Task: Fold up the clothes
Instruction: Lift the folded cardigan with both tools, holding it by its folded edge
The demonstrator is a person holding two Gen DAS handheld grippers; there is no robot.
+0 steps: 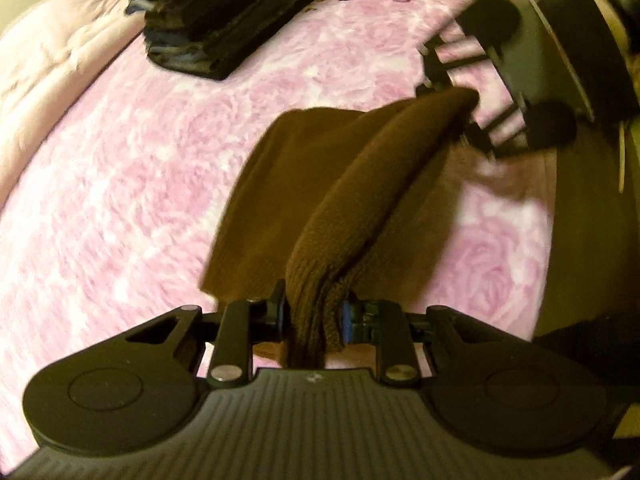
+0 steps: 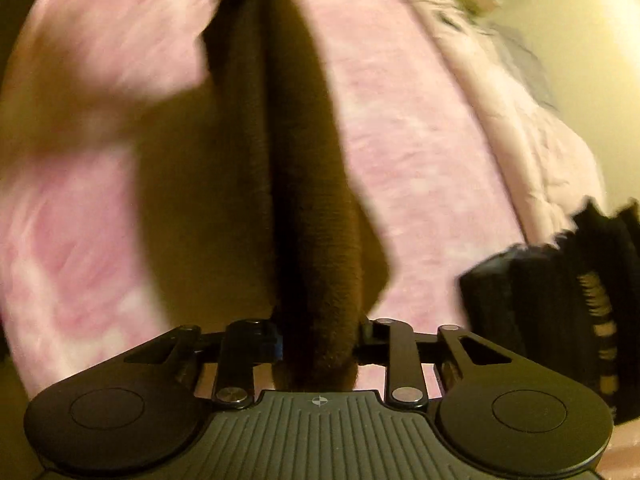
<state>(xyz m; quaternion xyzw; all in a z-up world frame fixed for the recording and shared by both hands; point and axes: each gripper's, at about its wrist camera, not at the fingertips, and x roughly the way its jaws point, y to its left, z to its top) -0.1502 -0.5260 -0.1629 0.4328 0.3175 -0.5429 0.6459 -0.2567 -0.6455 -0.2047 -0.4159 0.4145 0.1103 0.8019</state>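
Note:
A brown fleece garment (image 1: 320,184) is stretched between my two grippers above a pink flowered blanket (image 1: 120,200). My left gripper (image 1: 314,316) is shut on one end of it. My right gripper (image 2: 320,342) is shut on the other end; it shows in the left wrist view (image 1: 466,104) at the upper right, with cloth in its jaws. In the right wrist view the brown garment (image 2: 304,200) runs straight ahead as a doubled-over band, its lower part draping onto the blanket (image 2: 420,140). Both views are motion-blurred.
A stack of folded dark clothes (image 1: 224,20) lies at the far side of the bed; it shows at the right edge of the right wrist view (image 2: 560,300). A pale pink quilt (image 1: 52,68) borders the blanket. A light wall (image 2: 580,40) stands beyond.

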